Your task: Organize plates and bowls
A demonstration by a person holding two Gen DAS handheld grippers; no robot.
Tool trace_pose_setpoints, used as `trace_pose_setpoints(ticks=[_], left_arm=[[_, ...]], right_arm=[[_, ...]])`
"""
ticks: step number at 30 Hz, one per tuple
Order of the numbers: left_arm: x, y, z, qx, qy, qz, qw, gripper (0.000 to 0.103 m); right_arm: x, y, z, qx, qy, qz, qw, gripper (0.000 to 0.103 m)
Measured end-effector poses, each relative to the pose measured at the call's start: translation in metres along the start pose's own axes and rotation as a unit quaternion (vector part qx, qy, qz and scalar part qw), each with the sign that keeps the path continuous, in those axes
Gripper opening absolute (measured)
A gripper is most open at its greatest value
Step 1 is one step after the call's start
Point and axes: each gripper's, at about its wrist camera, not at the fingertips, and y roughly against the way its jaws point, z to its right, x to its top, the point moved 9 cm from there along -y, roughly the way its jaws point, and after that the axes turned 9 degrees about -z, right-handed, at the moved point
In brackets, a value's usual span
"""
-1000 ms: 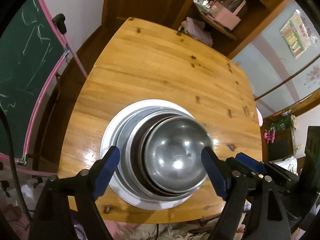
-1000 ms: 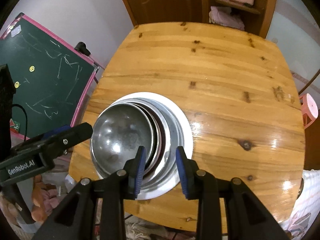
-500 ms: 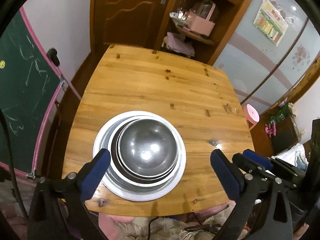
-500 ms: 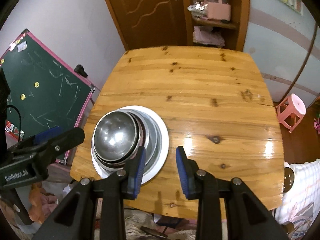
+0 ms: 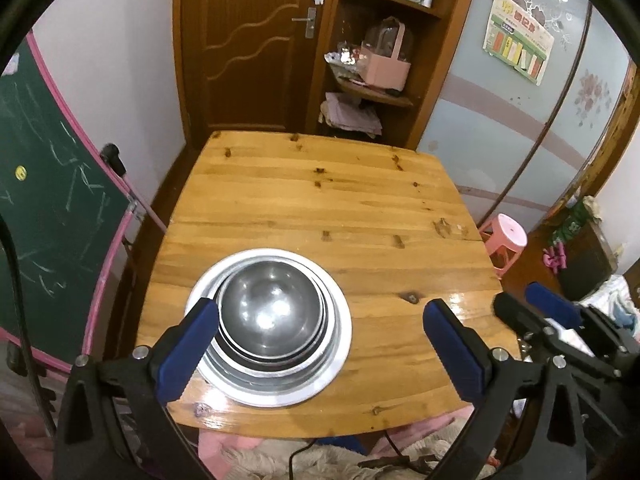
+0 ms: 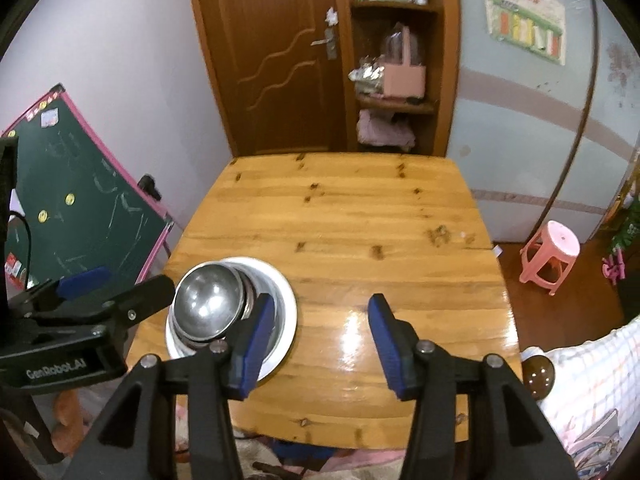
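One stack point(image 5: 268, 320) of metal dishes on the table point(image 5: 320, 208): one wide white-rimmed plate point(image 5: 332, 376) at the bottom, nested steel plates or bowls above it (count not clear, edges overlap), one dome-shaped steel bowl point(image 5: 270, 312) on top. Stack sits near the table's front-left corner.

Left of the stack: one green chalkboard point(image 5: 44, 208) with pink frame, off the table. Behind the stack, past the table's far edge: one brown door point(image 5: 248, 40), one corner shelf point(image 5: 380, 40) holding a pink box. Right of the stack, on the floor: one pink stool point(image 5: 506, 240).

Two tools, both above the table, neither touching the dishes. Left tool point(image 5: 320, 344): jaws spread wide, holding nothing. Right tool point(image 6: 320, 340): jaws spread, holding nothing.

Left wrist view only: stack centred between left tool's fingers. Right wrist view only: "GenRobot.AI" lettering on left tool's body, checked cloth point(image 6: 592, 376) at far right.
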Motion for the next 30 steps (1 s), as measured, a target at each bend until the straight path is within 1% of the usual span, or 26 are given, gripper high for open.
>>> trace_pose_setpoints(ticks=[4, 12, 15, 19, 24, 30], left_arm=[[0.003, 0.007, 0.002, 0.020, -0.002, 0.016, 0.9997, 0.101], [0.007, 0.014, 0.009, 0.030, -0.006, 0.029, 0.9991, 0.101], [0.008, 0.015, 0.010, 0.038, -0.008, 0.032, 0.9987, 0.101], [0.010, 0.016, 0.012, 0.039, -0.008, 0.035, 0.9986, 0.101], [0.014, 0.016, 0.010, 0.046, -0.003, 0.039, 0.9982, 0.102], [0.018, 0.011, 0.011, 0.052, -0.007, 0.036, 0.9980, 0.101]], right_arm=[[0.003, 0.007, 0.010, -0.011, -0.012, 0.017, 1.000, 0.053], [0.006, 0.015, 0.016, -0.020, -0.019, 0.029, 0.999, 0.054], [0.005, 0.012, 0.017, -0.021, -0.022, 0.024, 0.999, 0.054], [0.005, 0.007, 0.018, -0.018, -0.026, 0.016, 0.999, 0.054], [0.007, 0.010, 0.016, -0.024, -0.019, 0.024, 0.999, 0.054], [0.008, 0.009, 0.016, -0.026, -0.016, 0.025, 0.999, 0.054]])
